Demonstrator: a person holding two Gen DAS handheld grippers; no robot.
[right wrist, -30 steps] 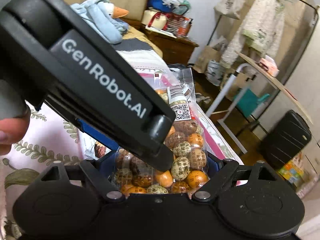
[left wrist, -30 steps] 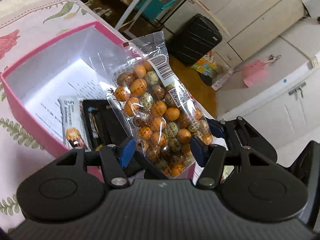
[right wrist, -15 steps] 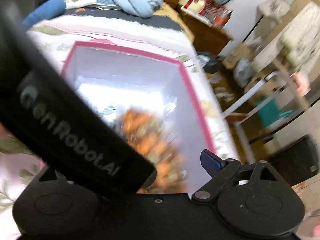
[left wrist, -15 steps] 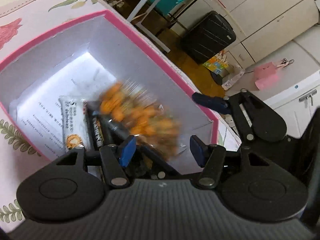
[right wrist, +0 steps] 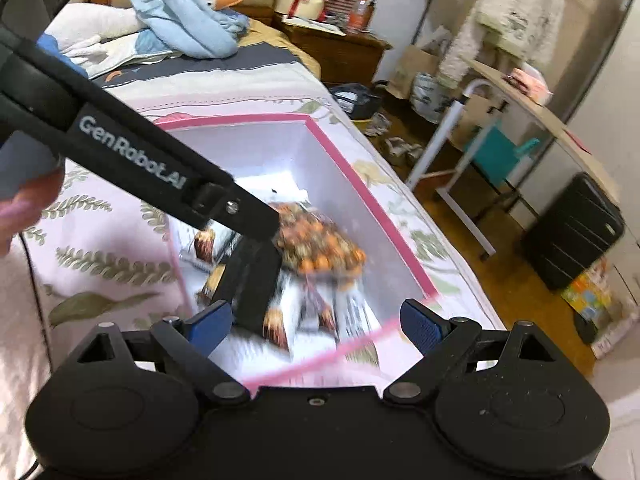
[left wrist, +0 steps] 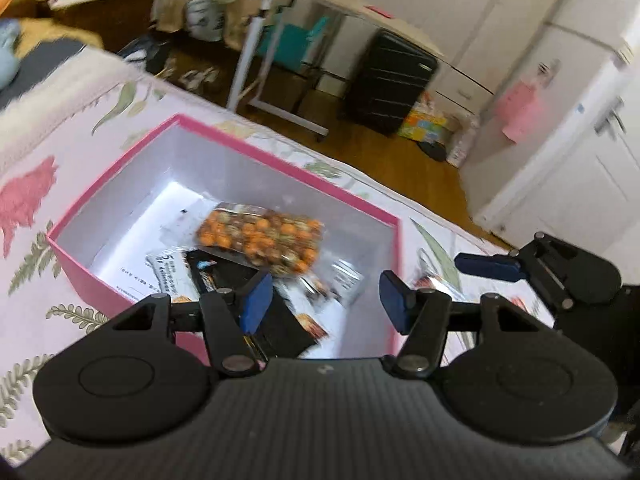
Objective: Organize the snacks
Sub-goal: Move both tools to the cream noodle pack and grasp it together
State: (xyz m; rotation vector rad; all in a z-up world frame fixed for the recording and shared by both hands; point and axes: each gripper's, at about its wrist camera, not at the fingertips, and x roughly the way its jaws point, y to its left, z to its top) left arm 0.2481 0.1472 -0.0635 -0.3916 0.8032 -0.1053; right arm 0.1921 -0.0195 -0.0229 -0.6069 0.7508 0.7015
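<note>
A: Status? Near to far.

B: My left gripper [left wrist: 322, 300]: jaws partly apart, nothing between the pads. My right gripper [right wrist: 316, 326]: jaws wide, nothing between them either. Both hang above the near rim of the pink box [left wrist: 280, 160].

A: Where's the snack bag?

B: The bag of orange and brown sweets [left wrist: 260, 240] lies flat in the box, on top of the other packets. A black packet [left wrist: 280, 328] and a white packet [left wrist: 168, 270] sit under and beside it. A printed sheet [left wrist: 132, 264] covers the box floor.

A: Surface?

B: Box sits on a bedspread [left wrist: 60, 152], pale pink with flowers and leaves. Further up the bed, in the right view, a plush goose [right wrist: 192, 12] wrapped in blue cloth.

A: Room beyond?

B: Wood floor, a white-legged folding table [left wrist: 280, 28], a black suitcase [left wrist: 388, 84], white cabinets [left wrist: 580, 128] at far right.

A: Anything unclear?

B: Both views are motion-blurred. Packet print unreadable. In the right view my left gripper's arm [right wrist: 132, 152] crosses the frame and hides part of the packets. Near box wall is cut off behind my own housings. A thumb [right wrist: 24, 208] shows at the right view's left edge.

A: Clearance?

B: Box's back half is bare. Its right wall runs close to the bed edge; floor drops off just beyond.
</note>
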